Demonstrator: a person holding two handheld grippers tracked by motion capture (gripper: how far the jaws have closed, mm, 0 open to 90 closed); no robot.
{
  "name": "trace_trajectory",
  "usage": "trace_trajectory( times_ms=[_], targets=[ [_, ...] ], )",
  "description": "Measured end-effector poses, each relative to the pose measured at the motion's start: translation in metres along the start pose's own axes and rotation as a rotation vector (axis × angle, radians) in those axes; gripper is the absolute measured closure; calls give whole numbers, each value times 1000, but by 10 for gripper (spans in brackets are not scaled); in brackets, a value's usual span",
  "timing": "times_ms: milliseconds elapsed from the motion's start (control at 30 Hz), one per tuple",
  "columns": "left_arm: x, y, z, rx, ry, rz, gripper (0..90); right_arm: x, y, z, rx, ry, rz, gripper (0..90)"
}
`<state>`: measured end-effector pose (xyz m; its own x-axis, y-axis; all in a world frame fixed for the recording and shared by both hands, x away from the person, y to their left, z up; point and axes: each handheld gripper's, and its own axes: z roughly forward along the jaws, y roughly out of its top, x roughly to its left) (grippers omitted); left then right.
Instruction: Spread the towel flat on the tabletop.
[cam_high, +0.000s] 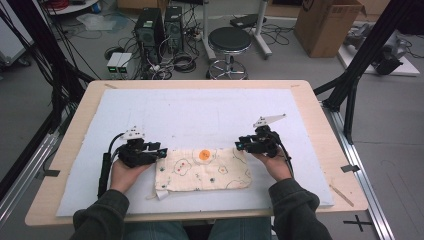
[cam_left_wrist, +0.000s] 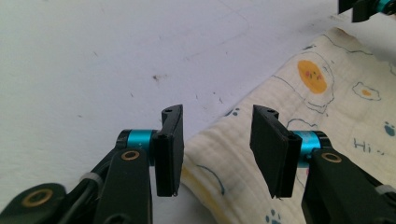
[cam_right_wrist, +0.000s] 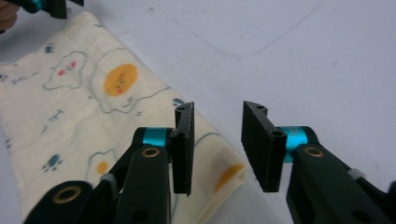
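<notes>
A cream cloth (cam_high: 202, 170) printed with fried eggs and paw marks lies folded flat on the white mat, near the front of the table. My left gripper (cam_high: 161, 151) hovers at the cloth's left far corner, jaws open, with the cloth's corner (cam_left_wrist: 219, 135) lying between and below them. My right gripper (cam_high: 241, 145) is at the cloth's right far corner, also open, the folded corner (cam_right_wrist: 224, 175) under the gap between its jaws. Neither gripper holds anything. The other gripper's tip (cam_left_wrist: 369, 7) appears at the top right of the left gripper view.
A white mat (cam_high: 200, 115) covers most of the wooden table (cam_high: 320, 130). A small tag (cam_high: 161, 194) sticks out at the cloth's left near corner. Beyond the table stand a stool (cam_high: 229, 42), computer towers (cam_high: 150, 27) and a cardboard box (cam_high: 325, 22).
</notes>
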<state>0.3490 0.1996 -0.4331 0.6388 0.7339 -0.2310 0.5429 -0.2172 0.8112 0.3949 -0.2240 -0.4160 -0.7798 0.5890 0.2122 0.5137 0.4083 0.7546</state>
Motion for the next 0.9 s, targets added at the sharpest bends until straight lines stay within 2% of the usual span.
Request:
trace_trajectory(
  times_ms=[33,100,133,167,200,333,400,433,500,600,633,733,800,867,900],
  targets=[
    [3,-1,3,12,9,-9,530,-3,-1,3,5,8,18,624],
    [7,-2,6,35,22,-31,530,-7,-2,9,30,4,22,616],
    [9,-3,7,45,10,-40,535,-8,-2,11,47,3,21,616],
    [10,-3,7,52,-7,-34,581,-8,-3,13,62,-1,24,617],
    [9,-4,7,61,-2,-17,659,-10,-4,15,72,2,29,633],
    [7,-4,6,92,-8,38,827,-11,-6,19,119,20,25,787],
    [8,-4,6,100,-2,46,855,-9,-5,20,132,16,2,834],
    [8,-4,5,94,15,53,860,-8,-5,20,135,14,4,846],
    [10,-3,4,79,19,29,865,-6,-3,17,128,-18,-21,853],
    [12,1,2,82,35,28,866,-5,-1,13,96,-36,-22,855],
    [12,4,2,65,46,28,866,-6,-1,12,88,-40,-22,856],
    [13,10,3,43,60,18,866,-8,0,11,68,-53,-11,857],
    [15,10,6,53,72,18,867,-11,0,11,58,-64,-3,858],
    [17,8,10,62,66,3,867,-15,-1,14,48,-69,13,859],
    [18,7,12,62,72,-1,867,-16,-2,15,57,-75,21,859]
  ],
)
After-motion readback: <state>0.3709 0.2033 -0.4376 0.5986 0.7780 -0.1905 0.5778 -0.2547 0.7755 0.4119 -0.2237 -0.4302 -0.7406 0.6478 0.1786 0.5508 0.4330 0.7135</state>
